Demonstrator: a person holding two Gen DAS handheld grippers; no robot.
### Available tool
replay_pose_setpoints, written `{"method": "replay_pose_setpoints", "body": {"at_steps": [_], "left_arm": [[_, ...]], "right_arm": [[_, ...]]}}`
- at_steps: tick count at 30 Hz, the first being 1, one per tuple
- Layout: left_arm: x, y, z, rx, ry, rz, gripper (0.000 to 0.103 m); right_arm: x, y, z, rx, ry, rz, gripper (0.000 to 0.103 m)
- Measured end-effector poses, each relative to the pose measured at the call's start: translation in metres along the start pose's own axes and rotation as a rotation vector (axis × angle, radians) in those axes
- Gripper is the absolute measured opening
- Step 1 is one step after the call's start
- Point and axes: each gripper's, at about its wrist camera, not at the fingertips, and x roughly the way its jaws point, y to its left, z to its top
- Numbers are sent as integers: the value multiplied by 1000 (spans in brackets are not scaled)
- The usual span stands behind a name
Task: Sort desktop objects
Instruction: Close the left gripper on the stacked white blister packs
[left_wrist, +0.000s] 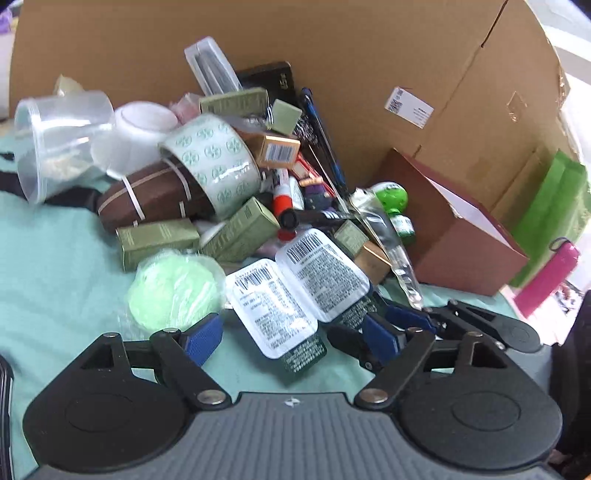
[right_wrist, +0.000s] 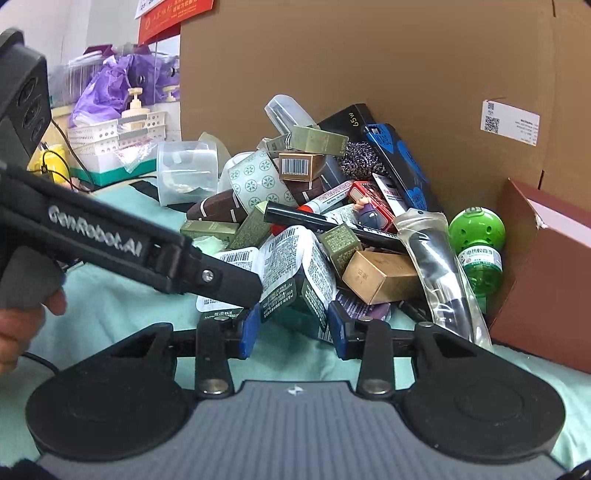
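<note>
Twin white-labelled sachet packets (left_wrist: 295, 291) with dark green ends lie on the teal cloth (left_wrist: 55, 277) at the front of a heap of small items. My left gripper (left_wrist: 291, 326) is open wide around them, its blue pads clear of their edges. My right gripper (right_wrist: 295, 326) is narrower and flanks the dark green packet (right_wrist: 295, 295) closely, without visibly squeezing it. One of its fingers (left_wrist: 410, 318) reaches in from the right in the left wrist view. The heap holds a patterned tape roll (left_wrist: 218, 162), olive boxes (left_wrist: 159, 240), a black marker (right_wrist: 314, 218) and a gold box (right_wrist: 384, 273).
A tall cardboard wall (left_wrist: 369, 55) backs the heap. A maroon box (right_wrist: 546, 266) and a green bottle (right_wrist: 480, 251) stand at the right, a clear tub (left_wrist: 55, 140) at the left. A hand (right_wrist: 22, 325) holds the left gripper's handle. Baskets and bags (right_wrist: 122, 125) fill the far left.
</note>
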Motion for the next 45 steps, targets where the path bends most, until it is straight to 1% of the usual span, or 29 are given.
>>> {"method": "replay_pose_setpoints", "body": {"at_steps": [3,7,10,12,13,15,16,17,19,20,21,22,23,24,25,27,28,29,32,35,36,37,38,39,40,41,43,44,45], "left_arm": [[1,2,-6,4,31,12,85],[8,-1,-8,5,30,9,82],[11,-7,-9,19,58,-33,71],[11,-10,-12,51,58,-29,69],[11,-11,-12,62,58,-23,66],[13,-11,-12,60,60,-24,56],[14,-11,-11,52,65,-29,48],[15,-10,-11,50,71,-31,46],[14,-12,-11,60,74,-19,46],[13,-13,-11,66,75,-12,50],[11,-14,-12,75,77,-9,52],[9,-14,-14,82,76,-7,57],[8,-13,-15,88,74,-3,59],[7,-14,-15,100,73,-5,59],[8,-14,-15,111,70,-5,61],[11,-14,-13,109,62,3,68],[13,-14,-11,103,62,-8,73],[16,-15,-9,93,65,-17,74],[24,-19,-4,106,77,-28,74],[29,-26,-4,130,82,-40,73],[31,-29,-5,142,82,-41,73],[32,-32,-6,156,86,-46,68],[32,-34,-7,167,89,-46,66],[32,-36,-7,181,87,-29,64],[32,-37,-8,199,84,-7,56],[31,-38,-9,211,82,10,51],[30,-34,-8,192,80,8,45],[29,-31,-8,177,83,3,40],[29,-29,-8,165,83,-1,38]], "right_arm": [[-5,0,-3,-35,13,-8,48],[-13,-7,-3,-40,31,-21,48],[-17,-5,1,-83,16,-27,49],[-19,0,1,-155,19,-43,52],[-19,2,0,-191,19,-48,53],[-18,3,-1,-237,22,-48,54],[-16,3,0,-245,23,-42,54],[-14,3,0,-250,21,-36,54],[-7,1,1,-252,31,-21,56],[-3,-1,2,-248,43,-11,57],[0,-4,1,-240,52,4,60],[2,-7,1,-224,59,16,65],[4,-9,0,-208,62,24,68],[5,-11,-1,-195,64,26,74],[6,-12,-2,-185,71,27,74],[7,-15,-5,-160,85,38,75],[6,-15,-7,-159,88,40,74],[5,-15,-9,-158,89,48,74],[-3,-14,-11,-145,87,73,72],[-10,-12,-15,-132,88,71,64],[-12,-12,-17,-119,88,72,57],[-12,-13,-17,-99,94,86,48],[-12,-14,-18,-67,102,111,46],[-11,-15,-18,-38,106,129,45],[-11,-14,-18,-22,107,138,45],[-11,-12,-18,-25,106,127,44],[-10,-12,-17,-20,104,100,32],[-10,-15,-17,-2,106,92,30],[-10,-19,-17,34,112,97,27]]}}
